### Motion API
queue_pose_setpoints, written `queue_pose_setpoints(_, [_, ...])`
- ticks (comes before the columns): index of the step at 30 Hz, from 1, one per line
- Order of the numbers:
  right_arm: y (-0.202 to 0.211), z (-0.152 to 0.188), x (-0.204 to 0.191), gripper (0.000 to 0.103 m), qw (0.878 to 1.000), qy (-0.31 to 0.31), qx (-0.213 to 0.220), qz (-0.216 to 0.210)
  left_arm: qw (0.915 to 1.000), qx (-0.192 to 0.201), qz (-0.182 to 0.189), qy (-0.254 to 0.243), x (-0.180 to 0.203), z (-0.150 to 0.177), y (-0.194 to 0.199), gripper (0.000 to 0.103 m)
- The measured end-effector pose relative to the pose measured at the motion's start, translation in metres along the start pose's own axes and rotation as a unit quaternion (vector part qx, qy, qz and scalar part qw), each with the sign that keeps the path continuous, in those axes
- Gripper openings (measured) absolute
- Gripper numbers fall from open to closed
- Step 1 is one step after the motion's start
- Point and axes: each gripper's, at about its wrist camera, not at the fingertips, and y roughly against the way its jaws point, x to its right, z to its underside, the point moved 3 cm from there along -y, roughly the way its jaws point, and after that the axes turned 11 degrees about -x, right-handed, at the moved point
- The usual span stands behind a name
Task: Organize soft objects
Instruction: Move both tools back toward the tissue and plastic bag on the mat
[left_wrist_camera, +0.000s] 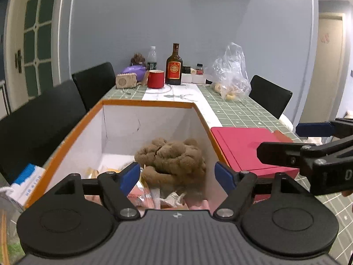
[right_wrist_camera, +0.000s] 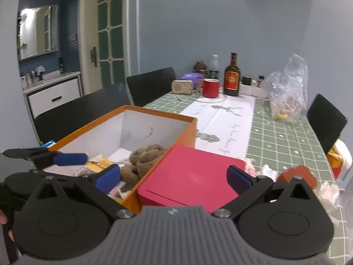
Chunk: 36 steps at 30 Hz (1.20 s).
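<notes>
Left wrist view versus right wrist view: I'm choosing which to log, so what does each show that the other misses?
Only the left wrist view shows the blue-and-white package beside the orange box. Only the right wrist view shows the crumpled soft items right of the red box, and the sink counter. Both show the brown plush in the box, and the open left gripper and right gripper.

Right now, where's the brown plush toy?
In the orange box, against its right wall beside the red box; the brown plush toy lies just ahead of the open left tongs.
</notes>
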Motion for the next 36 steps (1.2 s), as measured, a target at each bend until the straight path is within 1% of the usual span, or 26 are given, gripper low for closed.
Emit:
queue_pose_setpoints(5, [0.003,0.005,0.005,0.1,1.0,-0.009,0.0,0.004,0.9999,0.007,-0.009,-0.006,0.004,-0.003,0.009,0.09])
queue_pose_setpoints(9, [0.007,0.008,0.007,0.1,1.0,-0.011,0.001,0.01,0.9993,0.022,-0.024,-0.017,0.009,-0.005,0.019,0.09])
queue_pose_setpoints(16, [0.024,0.013,0.01,0.1,1.0,-0.009,0.013,0.021,0.9979,0.032,-0.048,-0.029,0.021,-0.009,0.04,0.09])
queue_pose_setpoints(19, [0.034,0.019,0.013,0.1,0.999,-0.014,0.017,0.024,0.9974,0.04,-0.053,-0.027,0.023,-0.009,0.051,0.09])
queue_pose_setpoints(24, [0.048,0.029,0.017,0.101,0.999,-0.014,0.021,0.025,0.9975,0.047,-0.047,-0.022,0.03,-0.008,0.067,0.09])
queue_pose_setpoints(30, [0.064,0.038,0.041,0.101,0.998,-0.037,0.028,0.045,0.9965,0.056,-0.045,-0.041,0.055,-0.012,0.082,0.09])
queue_pose_setpoints(32, [0.069,0.041,0.053,0.101,0.997,-0.045,0.031,0.054,0.9956,0.059,-0.052,-0.051,0.064,-0.014,0.085,0.09])
queue_pose_setpoints(36, [0.071,0.053,0.078,0.101,0.994,-0.08,0.033,0.07,0.9947,0.064,-0.057,-0.057,0.08,-0.019,0.093,0.09])
